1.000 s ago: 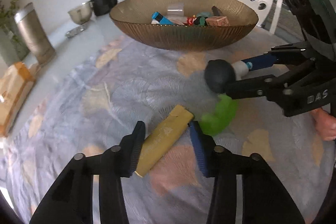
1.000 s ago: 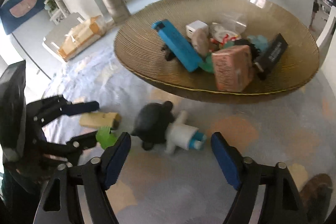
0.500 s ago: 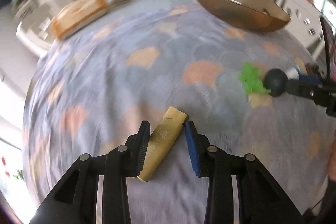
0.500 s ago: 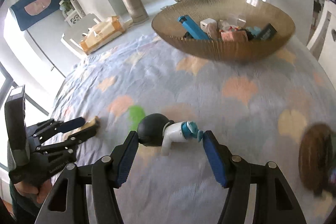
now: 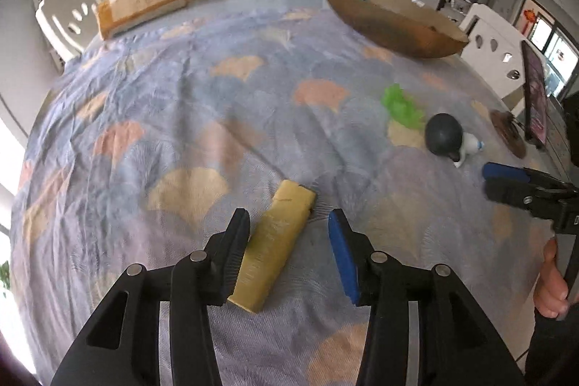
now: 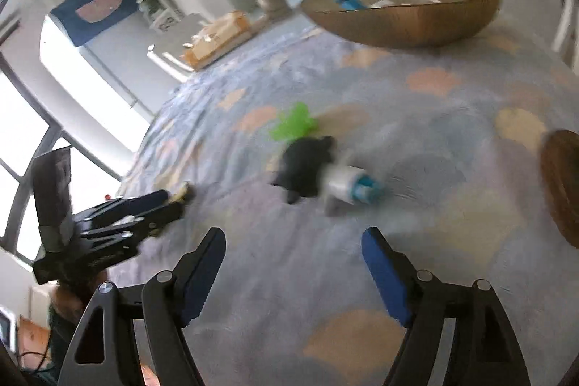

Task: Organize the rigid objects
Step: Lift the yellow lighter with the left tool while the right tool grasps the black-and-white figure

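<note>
Flat yellow rectangular bar (image 5: 277,245), lying on the blue cloth with tan fan shapes (image 5: 173,104), one end toward the far edge, between the spread jaws of the left gripper (image 5: 286,252). Jaws just opened wider; left pad at or nearly at the bar's long edge, right blue pad clearly apart from it, so released, not clenched. Bar flat on the cloth, carried by nothing.

Farther right: black rubber-bulb blower with white body and blue tip (image 6: 318,174), on its side on the cloth, just ahead of the right gripper (image 6: 293,274). Those jaws also just opened wider, nothing between them, blower beyond the fingertips and untouched. Small bright green crumpled piece (image 6: 293,125) just beside the blower's black bulb, whether touching it unclear through the blur.

Well apart, at the table's far side: wide amber ribbed glass bowl (image 6: 401,24), a blue item and some pale items showing over its rim. Probably the collecting place, hence the loose pieces left in front of it still to sort. Both tools angled down at the cloth, each lined up with one object, likely for a fresh grasp. Dark round coaster (image 6: 561,183) at the right edge.
</note>
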The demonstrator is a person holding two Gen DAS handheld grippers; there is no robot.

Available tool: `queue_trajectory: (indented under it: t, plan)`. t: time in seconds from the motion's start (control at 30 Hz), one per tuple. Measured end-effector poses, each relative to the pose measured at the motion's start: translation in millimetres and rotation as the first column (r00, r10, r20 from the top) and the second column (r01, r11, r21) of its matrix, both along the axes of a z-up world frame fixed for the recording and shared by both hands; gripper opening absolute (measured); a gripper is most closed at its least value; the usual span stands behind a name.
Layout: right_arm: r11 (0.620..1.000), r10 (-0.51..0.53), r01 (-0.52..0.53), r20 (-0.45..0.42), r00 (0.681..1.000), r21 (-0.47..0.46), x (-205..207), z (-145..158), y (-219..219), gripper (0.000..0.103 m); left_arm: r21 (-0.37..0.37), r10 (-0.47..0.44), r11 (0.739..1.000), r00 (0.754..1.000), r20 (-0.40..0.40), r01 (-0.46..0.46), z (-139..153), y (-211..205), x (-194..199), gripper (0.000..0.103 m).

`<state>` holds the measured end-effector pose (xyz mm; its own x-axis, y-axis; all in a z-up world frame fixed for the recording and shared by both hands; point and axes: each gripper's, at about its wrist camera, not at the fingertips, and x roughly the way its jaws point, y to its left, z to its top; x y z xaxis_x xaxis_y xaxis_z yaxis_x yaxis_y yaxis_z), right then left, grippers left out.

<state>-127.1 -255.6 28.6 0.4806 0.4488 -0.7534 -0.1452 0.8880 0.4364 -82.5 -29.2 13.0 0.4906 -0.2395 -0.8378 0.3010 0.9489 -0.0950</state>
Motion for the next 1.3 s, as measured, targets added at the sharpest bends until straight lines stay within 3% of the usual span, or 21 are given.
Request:
queue_trajectory:
  t: [0.1, 0.17, 0.23, 0.3, 0.37, 0.47, 0.5, 0.53, 0.67, 0.83, 0.97, 1.13, 1.3]
  plan:
    - [0.999, -0.03, 0.03, -0.015, 0.999, -0.032, 4.0, 2.2, -4.4, 0.077, 0.038, -0.017, 0.999, 1.0, 0.025, 0.016, -1.2, -7.5, 0.9, 0.044]
    - [0.992, -0.021, 0.018, -0.025, 0.999, -0.124, 11.4, 3.0, 3.9, 0.077, 0.101, -0.033, 0.995, 0.998, 0.061, 0.026, -3.1, -15.9, -5.1, 0.046]
    - [0.977, 0.008, -0.012, -0.02, 1.0, -0.214, 20.4, 2.1, 16.5, 0.077, 0.144, -0.013, 0.99, 0.995, 0.096, -0.001, -4.3, -17.9, -8.5, 0.064]
    - [0.954, 0.025, -0.025, -0.003, 1.0, -0.3, 30.7, -2.0, 27.4, 0.077, 0.133, 0.01, 0.991, 0.995, 0.102, -0.023, -5.1, -13.4, -5.3, 0.068]
    - [0.929, 0.038, -0.031, 0.011, 0.999, -0.368, 39.3, -5.5, 36.7, 0.077, 0.072, 0.028, 0.997, 0.997, 0.066, -0.032, -6.5, -4.7, 0.2, 0.067]
    - [0.904, 0.053, -0.028, 0.047, 0.998, -0.427, 47.7, -7.9, 50.8, 0.072, 0.067, 0.025, 0.997, 0.996, 0.081, -0.03, -3.4, -4.5, -1.5, 0.049]
    - [0.905, 0.069, -0.039, 0.056, 0.996, -0.424, 47.8, -6.4, 54.1, 0.066, 0.069, 0.016, 0.997, 0.996, 0.087, -0.022, -2.5, -7.3, -4.6, 0.035]
    - [0.904, 0.086, -0.051, 0.065, 0.994, -0.424, 45.0, -5.0, 57.3, 0.054, 0.069, 0.002, 0.998, 0.996, 0.092, -0.009, -1.9, -10.4, -7.2, 0.03]
    - [0.859, 0.11, -0.034, 0.12, 0.987, -0.511, 29.1, -0.6, 70.1, 0.054, 0.081, -0.027, 0.997, 0.991, 0.127, 0.017, 2.9, -23.3, -16.8, 0.026]
    - [0.92, 0.09, -0.032, 0.133, 0.987, -0.391, 18.3, 17.1, 57.6, 0.054, -0.02, -0.031, 0.999, 0.985, 0.172, 0.035, 26.9, -22.1, -23.8, 0.024]
    - [0.939, 0.059, -0.012, 0.126, 0.99, -0.344, 18.7, 22.4, 46.8, 0.054, -0.037, -0.026, 0.999, 0.98, 0.195, 0.034, 36.1, -21.5, -26.7, 0.024]
    - [0.96, 0.021, 0.001, 0.075, 0.997, -0.281, 20.5, 6.1, 33.1, 0.054, -0.071, -0.009, 0.997, 0.98, 0.197, 0.024, 37.8, -13.6, -30.1, 0.024]
    - [0.973, -0.009, 0.022, 0.058, 0.998, -0.231, 23.5, 1.9, 20.9, 0.054, -0.056, -0.027, 0.998, 0.979, 0.204, 0.039, 35.7, -11.3, -34.6, 0.024]
